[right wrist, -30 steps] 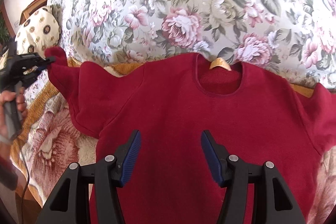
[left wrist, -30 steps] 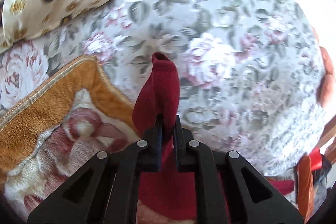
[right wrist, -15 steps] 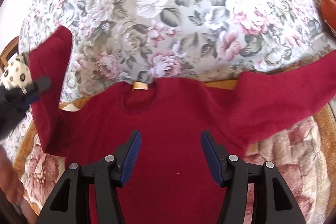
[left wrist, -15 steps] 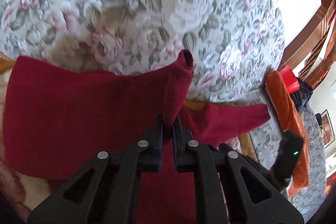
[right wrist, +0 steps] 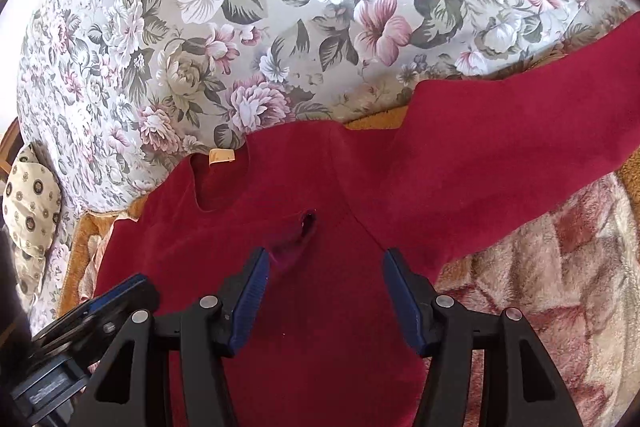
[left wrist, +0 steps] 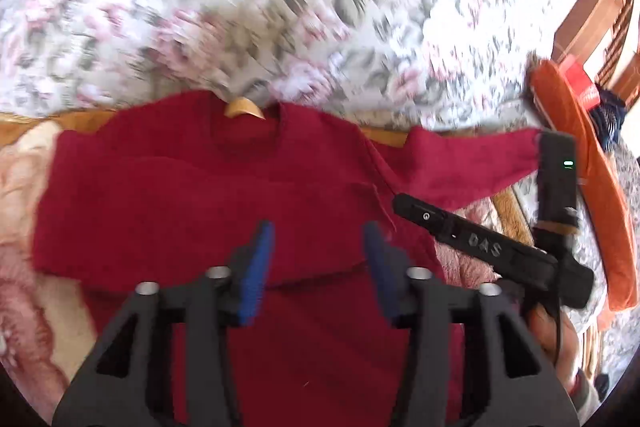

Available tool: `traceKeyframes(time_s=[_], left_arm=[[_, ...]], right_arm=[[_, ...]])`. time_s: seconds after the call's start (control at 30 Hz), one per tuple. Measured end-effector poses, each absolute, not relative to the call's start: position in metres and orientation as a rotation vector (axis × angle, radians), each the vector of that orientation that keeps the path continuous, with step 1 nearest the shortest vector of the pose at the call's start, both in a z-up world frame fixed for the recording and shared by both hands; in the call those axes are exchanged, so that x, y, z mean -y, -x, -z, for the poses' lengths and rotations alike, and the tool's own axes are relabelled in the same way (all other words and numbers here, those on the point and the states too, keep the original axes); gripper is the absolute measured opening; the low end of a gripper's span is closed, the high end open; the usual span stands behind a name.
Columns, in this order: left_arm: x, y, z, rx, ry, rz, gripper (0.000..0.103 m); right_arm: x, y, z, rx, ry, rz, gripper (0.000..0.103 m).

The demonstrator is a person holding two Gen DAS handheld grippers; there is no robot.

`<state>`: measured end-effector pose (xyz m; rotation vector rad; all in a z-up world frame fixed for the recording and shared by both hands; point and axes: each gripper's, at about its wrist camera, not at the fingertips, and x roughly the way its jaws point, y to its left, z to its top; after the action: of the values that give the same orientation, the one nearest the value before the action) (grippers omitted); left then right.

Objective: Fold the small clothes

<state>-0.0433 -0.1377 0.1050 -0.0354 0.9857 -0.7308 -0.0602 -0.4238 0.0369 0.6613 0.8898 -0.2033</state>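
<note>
Now left gripper (left wrist: 318, 267) off sleeve (right wrist: 296, 239)

One red sweater (right wrist: 320, 307), two grippers, one spotted cushion (right wrist: 32, 195), one floral cover (right wrist: 240, 27).

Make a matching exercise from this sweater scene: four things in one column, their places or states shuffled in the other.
Things
1. left sleeve
2. right sleeve
3. neck label
4. spotted pillow

Places or states
a. stretched straight out to the side
b. inside the collar
c. folded across the front of the sweater
d. off to the side, against the flowered cover

Pairs: 1-c, 2-a, 3-b, 4-d
</note>
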Motion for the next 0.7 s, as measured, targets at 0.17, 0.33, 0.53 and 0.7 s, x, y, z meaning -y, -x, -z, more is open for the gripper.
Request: traceKeyframes(time_s=[0.17,0.33,0.53,0.7], left_arm=[[0.058,0.041,-0.098,-0.885,0.188,0.534,0.066],[0.013,0.011,-0.067,-0.874,0.196,0.305,0.066],[-0.022,-0.001,-0.064,-0.821,0.301,0.208,0.066],[-0.014,-0.004,-0.065,-0.813,0.287,0.206,0.066]], right_arm=[[0.416,0.046,-0.025,-0.947,-0.662,0.231,0.057],[0.396,0.025,-0.011,-0.998,-0.482,0.237,0.053],[0.377,0.012,-0.044,-0.876,-0.355,0.165,0.008],[0.404,0.023,-0.106,-0.670,-0.238,0.300,0.007]])
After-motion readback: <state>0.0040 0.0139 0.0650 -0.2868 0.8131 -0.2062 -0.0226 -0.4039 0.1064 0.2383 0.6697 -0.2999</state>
